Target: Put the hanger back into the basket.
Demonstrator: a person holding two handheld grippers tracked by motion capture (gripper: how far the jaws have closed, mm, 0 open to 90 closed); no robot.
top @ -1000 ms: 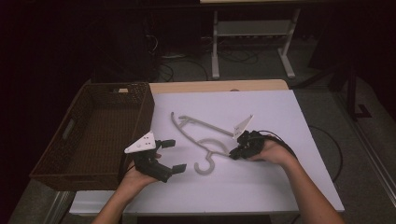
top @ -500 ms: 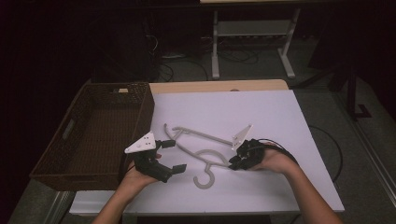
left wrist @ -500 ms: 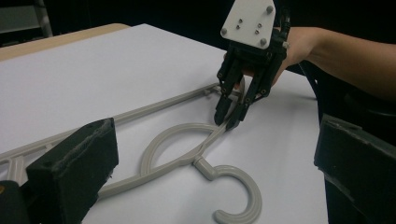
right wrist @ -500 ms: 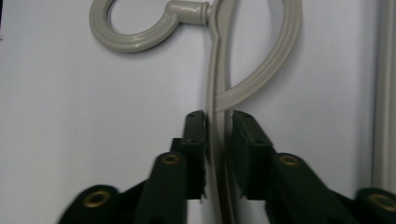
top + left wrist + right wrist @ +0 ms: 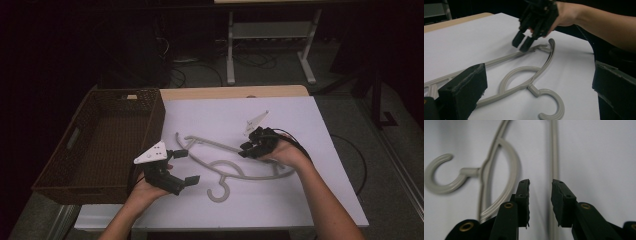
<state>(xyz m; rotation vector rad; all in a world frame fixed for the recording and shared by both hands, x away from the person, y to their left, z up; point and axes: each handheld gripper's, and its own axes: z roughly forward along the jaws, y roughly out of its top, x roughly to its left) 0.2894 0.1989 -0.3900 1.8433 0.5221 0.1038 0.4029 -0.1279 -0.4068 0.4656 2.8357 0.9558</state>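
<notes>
You find no legible text, label, brand, number or sign in any of the three views. The small pale tag point(image 5: 131, 97) on the far rim of the wicker basket point(image 5: 75, 165) possibly carries print, but at this distance and in this dim light you cannot read it. The grey hanger point(image 5: 529, 82) bears no visible marking, moulded or printed. The white sheet point(image 5: 300, 130) covering the table is unprinted. The black pads point(image 5: 524, 195) in the right gripper view carry no lettering.
</notes>
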